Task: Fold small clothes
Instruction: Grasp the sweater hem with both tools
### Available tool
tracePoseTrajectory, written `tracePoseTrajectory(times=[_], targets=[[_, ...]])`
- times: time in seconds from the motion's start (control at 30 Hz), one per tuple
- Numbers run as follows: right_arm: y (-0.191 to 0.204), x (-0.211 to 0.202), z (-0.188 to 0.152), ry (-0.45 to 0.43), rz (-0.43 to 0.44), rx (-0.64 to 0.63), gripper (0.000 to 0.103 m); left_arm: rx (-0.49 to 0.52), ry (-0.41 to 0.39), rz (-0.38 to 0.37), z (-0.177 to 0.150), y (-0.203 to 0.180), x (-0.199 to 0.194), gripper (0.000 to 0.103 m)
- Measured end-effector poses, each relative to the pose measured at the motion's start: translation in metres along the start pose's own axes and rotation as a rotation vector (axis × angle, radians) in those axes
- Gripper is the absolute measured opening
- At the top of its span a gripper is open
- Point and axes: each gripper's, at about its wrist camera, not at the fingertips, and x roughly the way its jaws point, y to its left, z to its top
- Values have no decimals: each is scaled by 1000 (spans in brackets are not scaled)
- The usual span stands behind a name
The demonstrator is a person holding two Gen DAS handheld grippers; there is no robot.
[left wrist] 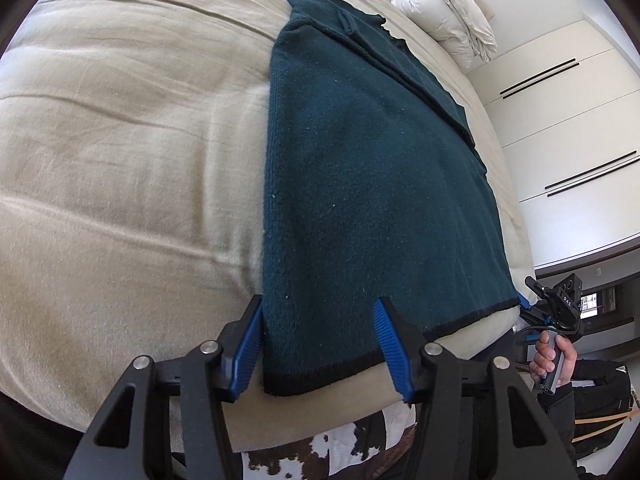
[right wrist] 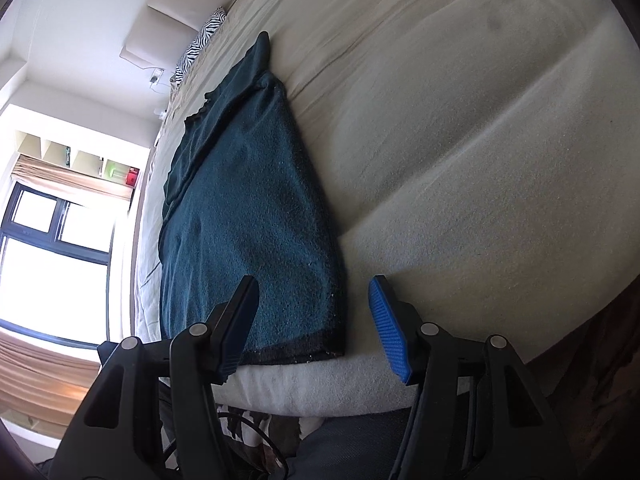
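A dark teal knit garment with a black hem lies folded lengthwise on the beige bed, its hem at the near edge. My left gripper stands open over the near left corner of the hem. One blue pad is beside the garment's left edge, the other on top of the cloth. In the right wrist view the same garment runs away from me. My right gripper is open astride its near right corner. A hand holds that gripper at the far right of the left wrist view.
A rolled white duvet sits at the bed's far end, near white wardrobe doors. A zebra-print pillow lies by the headboard, and a bright window is on the left. A cowhide rug shows below the mattress edge.
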Motion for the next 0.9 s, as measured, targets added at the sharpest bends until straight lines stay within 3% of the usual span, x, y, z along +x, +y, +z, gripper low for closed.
tracePoseTrajectory(times=[0.13,0.23,0.27,0.43,0.63,0.77,0.9], targets=[[5,14,1,58,-18,-14,50,-21,1,-1,1,7,-2,43],[6,21,3,87,-16,-10,40,-31,4,6,1,11,-4,32],[5,22,4,94,-22,-7,35,-33,6,6,1,13,-4,31],[6,25,2,112,-25,-17,30,-28,19,15,0,13,-4,29],[8,27,-1,102,-49,-30,11,-22,32,18,-3,10,-4,28],[10,26,0,87,-54,-41,8,-20,36,34,-4,11,-3,11],[15,25,-1,73,-67,-57,7,-4,25,42,-6,10,-4,8]])
